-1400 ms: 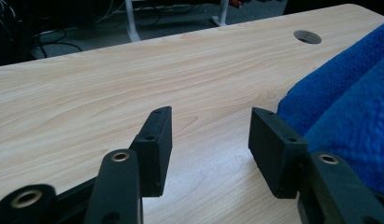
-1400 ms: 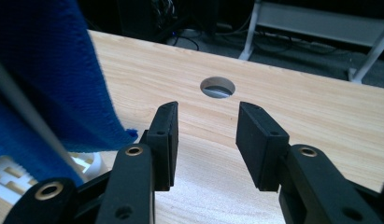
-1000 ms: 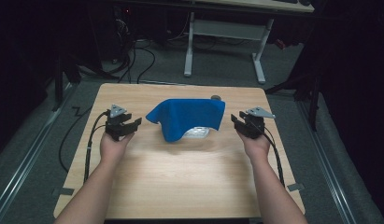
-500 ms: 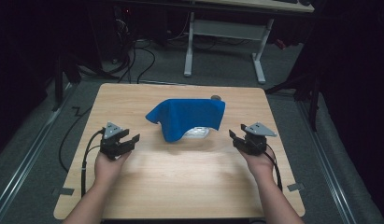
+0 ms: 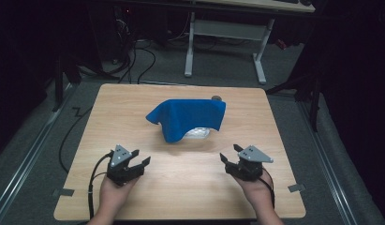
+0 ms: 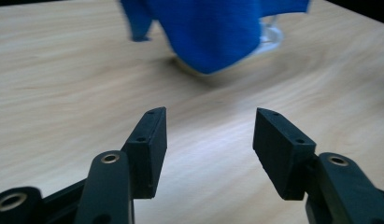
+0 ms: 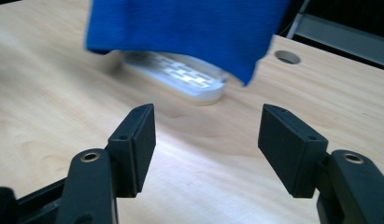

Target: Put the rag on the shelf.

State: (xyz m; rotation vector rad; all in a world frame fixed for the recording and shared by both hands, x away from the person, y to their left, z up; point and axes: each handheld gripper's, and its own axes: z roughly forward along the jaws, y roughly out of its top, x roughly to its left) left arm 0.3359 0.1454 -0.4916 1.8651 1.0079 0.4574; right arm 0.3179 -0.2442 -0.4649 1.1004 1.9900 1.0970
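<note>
Both my grippers, left gripper (image 5: pixel 134 165) and right gripper (image 5: pixel 232 158), wide, nothing between jaws, which have just been opening. Blue cloth (image 5: pixel 190 117) draped over clear container (image 5: pixel 197 133), centre-far on table (image 5: pixel 134 101). Covering looks done; next, clear off.

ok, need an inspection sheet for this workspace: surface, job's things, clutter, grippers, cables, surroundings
Surface: light wooden table, round hole near far edge.
Job's things: blue cloth draped over a clear patterned container, mid-table.
Clutter: nothing seen.
Grippers: left gripper and right gripper near the front edge, apart from the cloth; both have just been opening, nothing between the jaws.
Cables: black cable trailing from left gripper; more on the floor behind.
Surroundings: dark room, white desk frame beyond.
</note>
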